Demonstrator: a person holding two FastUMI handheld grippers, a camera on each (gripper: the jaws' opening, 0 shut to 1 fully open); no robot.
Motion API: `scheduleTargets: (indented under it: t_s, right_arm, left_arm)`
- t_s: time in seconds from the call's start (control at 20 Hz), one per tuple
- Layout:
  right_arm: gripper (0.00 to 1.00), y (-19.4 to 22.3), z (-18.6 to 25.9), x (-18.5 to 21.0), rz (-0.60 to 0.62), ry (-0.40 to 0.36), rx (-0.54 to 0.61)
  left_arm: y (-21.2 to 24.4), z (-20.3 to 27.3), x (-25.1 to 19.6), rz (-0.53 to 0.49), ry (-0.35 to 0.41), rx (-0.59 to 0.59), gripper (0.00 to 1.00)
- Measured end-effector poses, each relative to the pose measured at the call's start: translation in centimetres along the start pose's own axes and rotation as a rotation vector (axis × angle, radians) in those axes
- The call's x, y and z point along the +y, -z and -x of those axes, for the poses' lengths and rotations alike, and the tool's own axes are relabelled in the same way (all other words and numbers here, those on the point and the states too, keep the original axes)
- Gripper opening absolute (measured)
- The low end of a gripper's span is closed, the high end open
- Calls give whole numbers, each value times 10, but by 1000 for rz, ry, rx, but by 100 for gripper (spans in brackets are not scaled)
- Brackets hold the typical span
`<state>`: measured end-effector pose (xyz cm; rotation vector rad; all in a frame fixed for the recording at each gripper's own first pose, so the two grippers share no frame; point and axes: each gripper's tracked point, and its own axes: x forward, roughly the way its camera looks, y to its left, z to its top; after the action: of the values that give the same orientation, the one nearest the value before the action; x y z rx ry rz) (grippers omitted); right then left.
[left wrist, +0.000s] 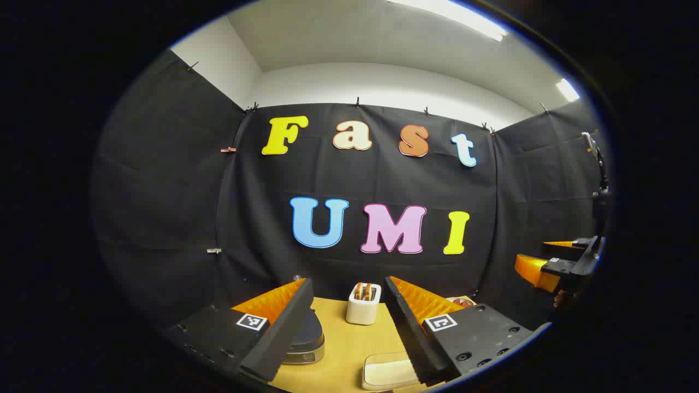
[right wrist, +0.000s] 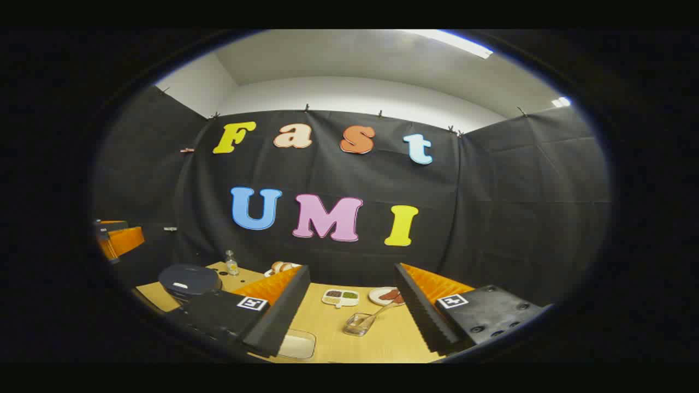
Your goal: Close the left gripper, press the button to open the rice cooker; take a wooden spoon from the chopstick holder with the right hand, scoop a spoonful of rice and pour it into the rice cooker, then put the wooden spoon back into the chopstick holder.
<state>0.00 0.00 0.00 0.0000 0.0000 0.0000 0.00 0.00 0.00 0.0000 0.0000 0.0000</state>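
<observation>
We hold the left gripper point(left wrist: 348, 322) with its fingers spread wide and nothing between them. Below its left finger sits the rice cooker point(left wrist: 306, 341), dark lid down, on the wooden desk point(left wrist: 341, 349). Straight ahead between the fingers stands the white chopstick holder point(left wrist: 363, 305), with two or so wooden handles sticking up from it; we cannot tell which is the spoon. Near the right finger lies a shallow tray of rice point(left wrist: 389, 370). At the right edge of the left gripper view the other gripper hangs well apart, above desk level, fingers parted.

The right gripper point(right wrist: 352, 314) is likewise open and holds nothing. In the right gripper view the rice cooker point(right wrist: 188, 281) lies far to the left, beyond the left finger, with its lid closed. The tray of rice point(right wrist: 296, 345) sits just beside that finger's tip.

From this side we count one glass dish with a spoon resting in it point(right wrist: 360, 323), one divided plate with three fillings point(right wrist: 340, 297), one round plate with something brown point(right wrist: 385, 296), and one small bottle point(right wrist: 232, 263) behind the cooker. The left gripper view hides most of these behind its fingers. One orange finger of the left gripper shows at the far left edge.
</observation>
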Motion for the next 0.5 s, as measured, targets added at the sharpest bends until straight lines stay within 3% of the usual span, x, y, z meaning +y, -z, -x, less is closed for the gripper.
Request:
scheduleTargets:
  t_s: [0.05, 0.35, 0.5]
  right_arm:
    - [95, 0, 0, 2, -13, -8, 6]
    - [98, -3, -1, 2, -51, -11, 5]
    - [97, -3, 1, 15, -113, -65, 16]
  left_arm:
    - [1, -1, 0, 0, -1, 5, 89]
    - [-1, -3, -2, -14, 5, 9, 89]
    - [6, -3, -4, -15, 11, 27, 89]
